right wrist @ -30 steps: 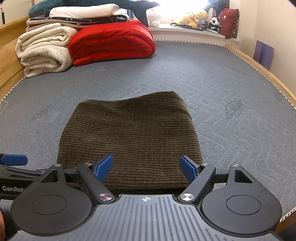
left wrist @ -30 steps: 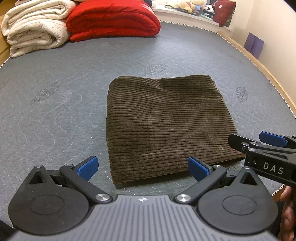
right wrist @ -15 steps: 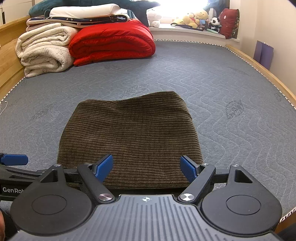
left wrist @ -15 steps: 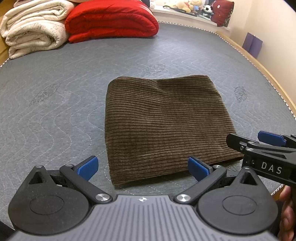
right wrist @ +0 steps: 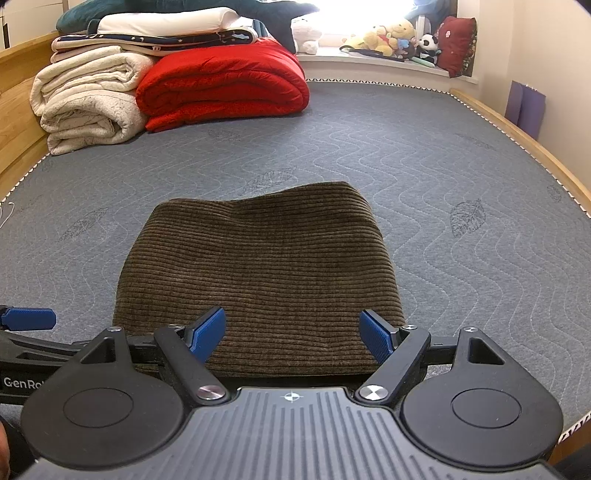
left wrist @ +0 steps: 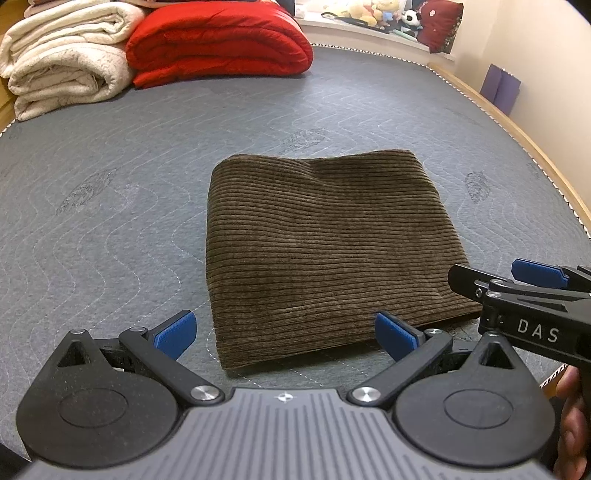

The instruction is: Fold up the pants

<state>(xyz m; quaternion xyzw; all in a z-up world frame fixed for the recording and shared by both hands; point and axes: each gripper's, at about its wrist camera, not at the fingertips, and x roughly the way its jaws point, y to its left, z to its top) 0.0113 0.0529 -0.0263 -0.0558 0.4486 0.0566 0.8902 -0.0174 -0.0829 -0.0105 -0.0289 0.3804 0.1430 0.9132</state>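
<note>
Your left hand-held gripper hovers wide open and holds nothing, just short of the near edge of the pants. The brown corduroy pants lie folded into a compact rectangle on the grey quilted mattress. Your right hand-held gripper is likewise spread wide and holding nothing, above the pants' near edge.

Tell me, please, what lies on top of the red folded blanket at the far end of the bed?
In the right wrist view, folded bedding, dark blue patterned and white, leans over the top left of the red blanket. A dark teal plush stands behind it. The blanket's back is hidden.
</note>
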